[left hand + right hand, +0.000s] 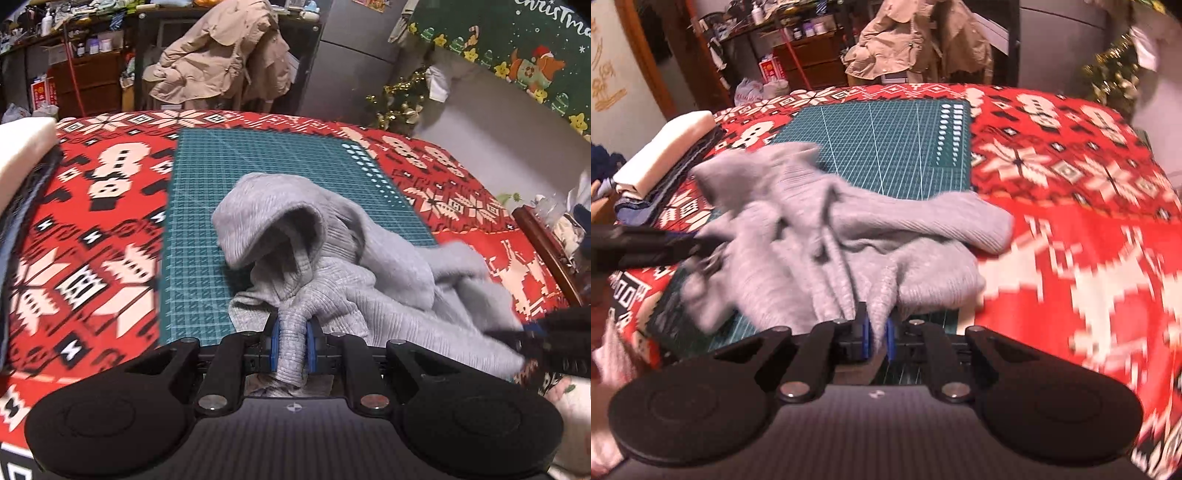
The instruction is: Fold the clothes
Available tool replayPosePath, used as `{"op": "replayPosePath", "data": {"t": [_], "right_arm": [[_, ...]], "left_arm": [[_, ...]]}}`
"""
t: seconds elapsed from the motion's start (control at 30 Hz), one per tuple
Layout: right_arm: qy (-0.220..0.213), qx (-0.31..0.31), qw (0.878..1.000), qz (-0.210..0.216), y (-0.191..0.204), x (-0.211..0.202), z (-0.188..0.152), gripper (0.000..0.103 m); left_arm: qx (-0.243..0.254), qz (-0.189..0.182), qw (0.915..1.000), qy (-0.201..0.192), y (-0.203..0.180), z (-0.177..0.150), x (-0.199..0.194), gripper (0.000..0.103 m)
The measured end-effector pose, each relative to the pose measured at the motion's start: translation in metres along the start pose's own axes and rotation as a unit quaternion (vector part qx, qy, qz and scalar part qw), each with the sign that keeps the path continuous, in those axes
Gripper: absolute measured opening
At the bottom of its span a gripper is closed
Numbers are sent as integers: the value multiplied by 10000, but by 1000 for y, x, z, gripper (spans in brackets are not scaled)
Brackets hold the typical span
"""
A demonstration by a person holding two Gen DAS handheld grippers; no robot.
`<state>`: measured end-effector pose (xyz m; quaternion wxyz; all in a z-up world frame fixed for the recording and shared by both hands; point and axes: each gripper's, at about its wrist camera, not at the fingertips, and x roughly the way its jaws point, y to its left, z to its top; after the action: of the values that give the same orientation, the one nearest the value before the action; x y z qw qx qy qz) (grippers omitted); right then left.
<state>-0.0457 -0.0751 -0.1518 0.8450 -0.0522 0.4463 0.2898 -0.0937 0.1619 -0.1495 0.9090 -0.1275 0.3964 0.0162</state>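
Note:
A grey ribbed knit garment [332,266] lies crumpled on a green cutting mat [229,184], over a red patterned tablecloth [92,229]. My left gripper [292,341] is shut on a bunched fold of the grey garment at its near edge. My right gripper [877,338] is shut on another fold of the same garment [849,229], near the mat's [886,140] front edge. Each gripper shows dark and blurred at the side of the other's view: the right one [546,343] and the left one [646,242]. The garment is lifted into peaks at both grips.
A stack of folded clothes, cream on top [665,147], sits at the table's left edge. A beige coat [221,55] hangs behind the table. Shelves with clutter stand at the back left. A small Christmas tree [402,99] stands at the back right.

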Motion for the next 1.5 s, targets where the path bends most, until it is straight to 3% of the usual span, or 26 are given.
{"op": "replayPosePath", "data": {"t": [0.37, 0.67, 0.87, 1.03, 1.37, 1.5], "right_arm": [[-254, 160, 9992, -259, 8, -19, -4, 26], [-576, 109, 9978, -301, 1, -45, 4, 39], [-681, -109, 9974, -206, 4, -50, 11, 42], [-679, -117, 9974, -213, 4, -47, 14, 44], [-766, -25, 9971, 4, 7, -48, 12, 45], [-945, -67, 9955, 24, 10, -56, 16, 53]], "left_arm": [[-425, -278, 9986, 120, 20, -17, -29, 12], [-156, -101, 9997, 125, 24, -29, -59, 15], [-153, -33, 9999, 67, 28, -30, -71, 19], [-197, 64, 9997, -130, 35, -25, -83, 36], [-125, 282, 9992, -238, 41, -12, -76, 36], [1, 264, 9990, -347, 36, -12, -78, 36]]}}
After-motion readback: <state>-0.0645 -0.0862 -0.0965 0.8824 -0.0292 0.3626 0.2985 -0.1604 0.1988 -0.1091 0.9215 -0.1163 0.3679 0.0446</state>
